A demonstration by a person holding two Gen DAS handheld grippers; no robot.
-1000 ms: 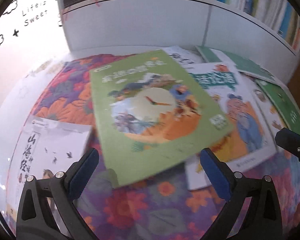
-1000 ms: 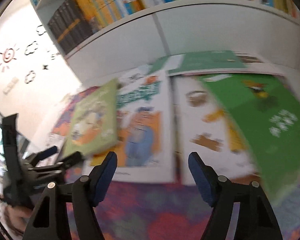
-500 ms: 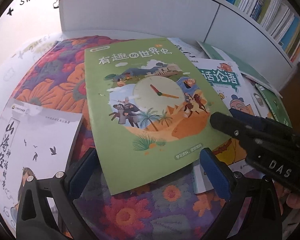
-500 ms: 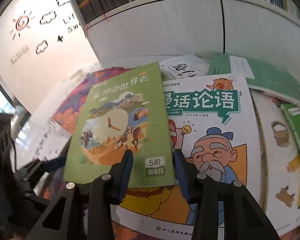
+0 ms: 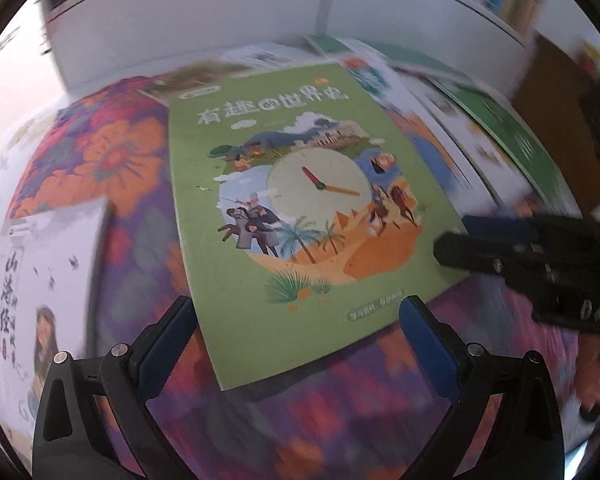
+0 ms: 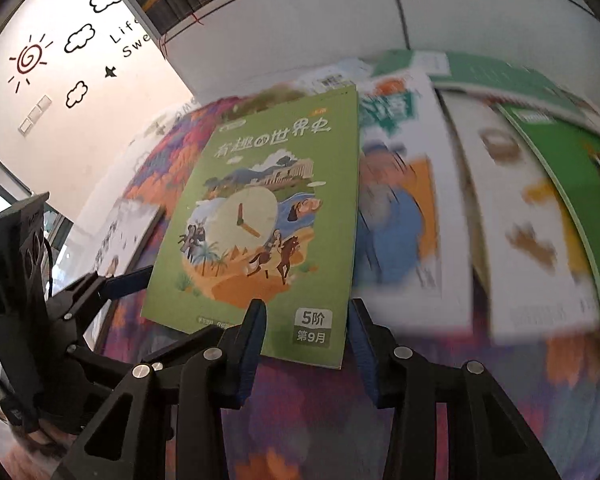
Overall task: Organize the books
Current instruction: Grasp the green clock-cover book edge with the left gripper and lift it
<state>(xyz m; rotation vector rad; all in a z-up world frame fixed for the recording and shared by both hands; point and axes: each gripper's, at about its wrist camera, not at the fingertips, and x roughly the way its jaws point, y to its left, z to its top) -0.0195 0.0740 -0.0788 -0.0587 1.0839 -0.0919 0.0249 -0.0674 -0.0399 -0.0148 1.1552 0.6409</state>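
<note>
A green book with a clock picture (image 5: 300,216) is lifted above the flowered cloth (image 5: 112,168). My right gripper (image 6: 306,334) is shut on its lower right corner (image 6: 314,326), and it shows from the side in the left wrist view (image 5: 500,256). My left gripper (image 5: 296,332) is open, its fingers either side of the book's near edge without touching it. The book shows sharp in the right wrist view (image 6: 260,220) while the background is blurred.
A white book with black characters (image 5: 40,280) lies at the left. Several books (image 6: 500,200) lie spread at the right, white and green ones. A white bookcase (image 6: 300,28) filled with books stands behind. A white wall (image 6: 68,92) is at the left.
The right gripper closed on the green book's corner and lifted it off the other books. The left gripper stayed open near the book's front edge.
</note>
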